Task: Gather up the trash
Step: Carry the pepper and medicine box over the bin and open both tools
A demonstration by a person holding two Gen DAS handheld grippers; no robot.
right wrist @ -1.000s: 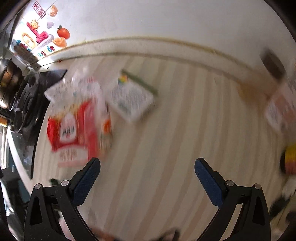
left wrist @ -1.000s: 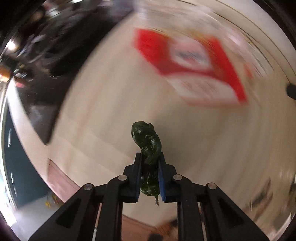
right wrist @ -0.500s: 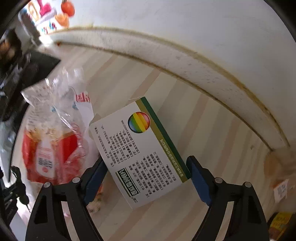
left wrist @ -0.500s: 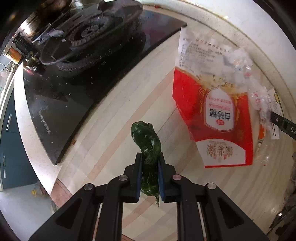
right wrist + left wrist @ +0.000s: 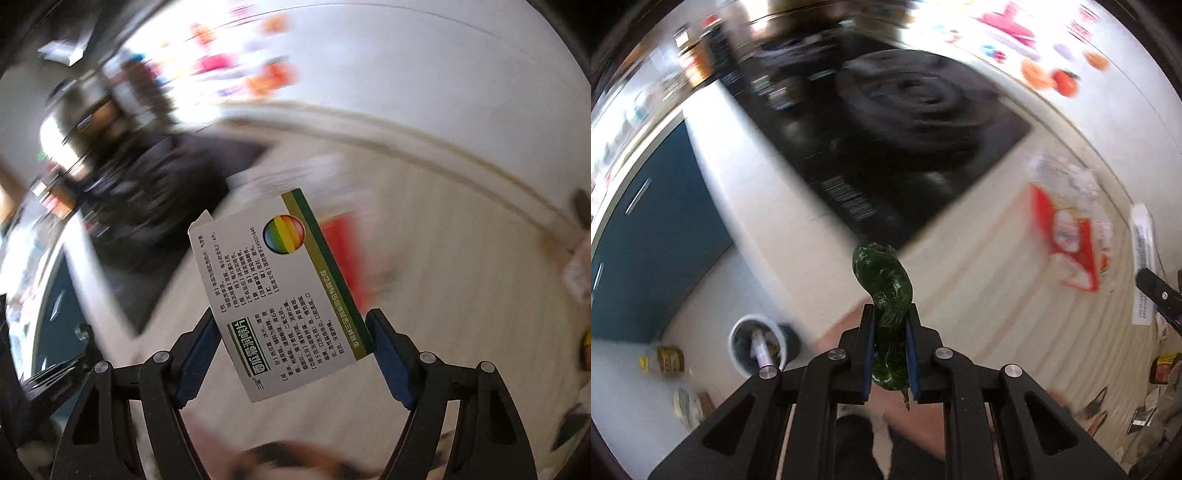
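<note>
Dark green pepper, soft and likely slippery: pinched mid-body in the closed left claw, bin lower left. White card box, light and crushable: edges clamped by the right claw, centre frame.

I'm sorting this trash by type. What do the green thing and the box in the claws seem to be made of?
Green thing: looks organic, probably a wilted pepper; glossy wrinkled skin, a stem.
Box: thin printed cardboard, smooth finish; a folded flap shows at its top corner.
</note>
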